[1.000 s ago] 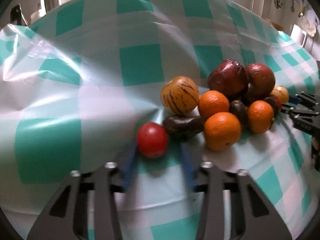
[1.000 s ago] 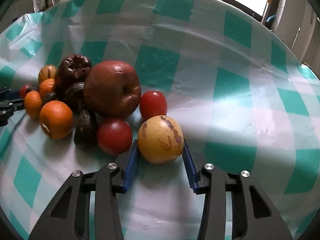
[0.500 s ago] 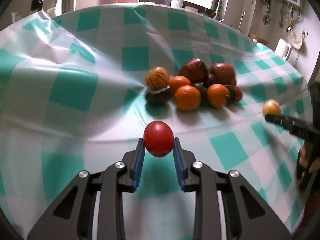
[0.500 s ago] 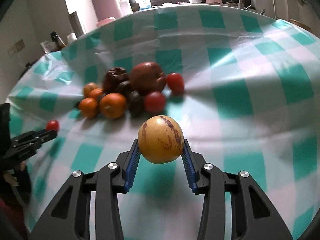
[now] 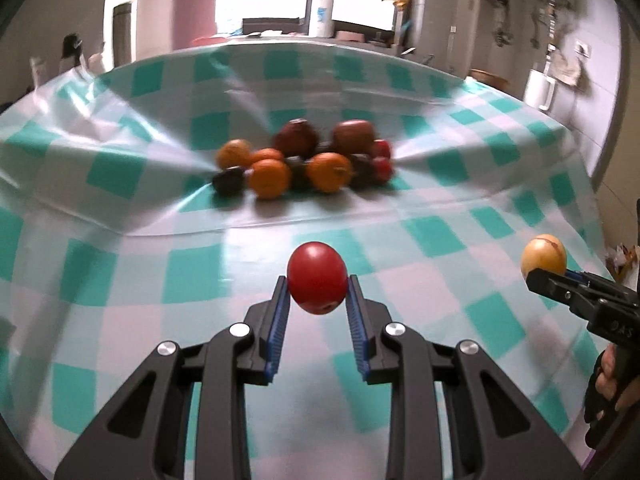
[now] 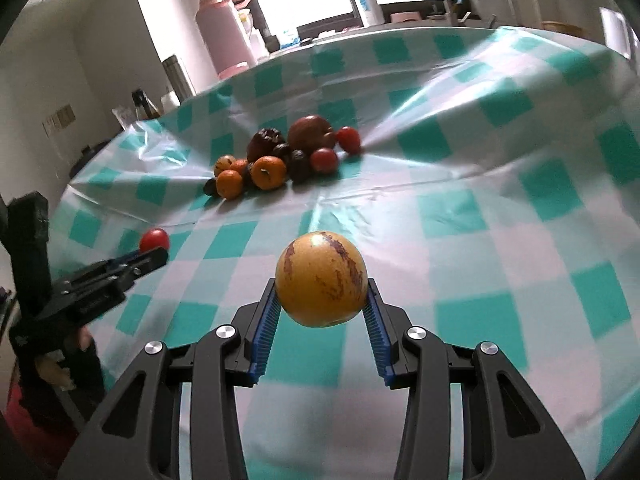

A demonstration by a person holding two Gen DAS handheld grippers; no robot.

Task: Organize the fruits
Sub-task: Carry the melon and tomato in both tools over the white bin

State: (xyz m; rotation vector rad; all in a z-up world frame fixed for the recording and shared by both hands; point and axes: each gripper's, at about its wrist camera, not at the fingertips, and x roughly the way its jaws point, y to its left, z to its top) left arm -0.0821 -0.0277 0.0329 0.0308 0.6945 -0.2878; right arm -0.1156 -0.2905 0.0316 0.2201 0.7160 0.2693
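Observation:
My left gripper (image 5: pixel 317 285) is shut on a red tomato (image 5: pixel 317 282) and holds it above the checked tablecloth, well back from the fruit pile (image 5: pixel 304 160). My right gripper (image 6: pixel 321 286) is shut on a yellow fruit with brown streaks (image 6: pixel 321 279), also lifted and back from the pile (image 6: pixel 280 156). The pile holds oranges, dark red fruits, small dark fruits and red tomatoes. The right gripper with its yellow fruit (image 5: pixel 544 256) shows at the right of the left wrist view. The left gripper with its tomato (image 6: pixel 154 239) shows at the left of the right wrist view.
The teal and white checked plastic tablecloth (image 5: pixel 200 280) is wrinkled around the pile. Behind the table stand a pink jug (image 6: pixel 224 40), a white bottle (image 5: pixel 320 12) and a window counter. The table's right edge (image 5: pixel 580 168) drops off near a wall.
Both grippers closed on their fruits at the pile, then lifted and pulled back toward me. The pile now looks smaller and farther away in both views.

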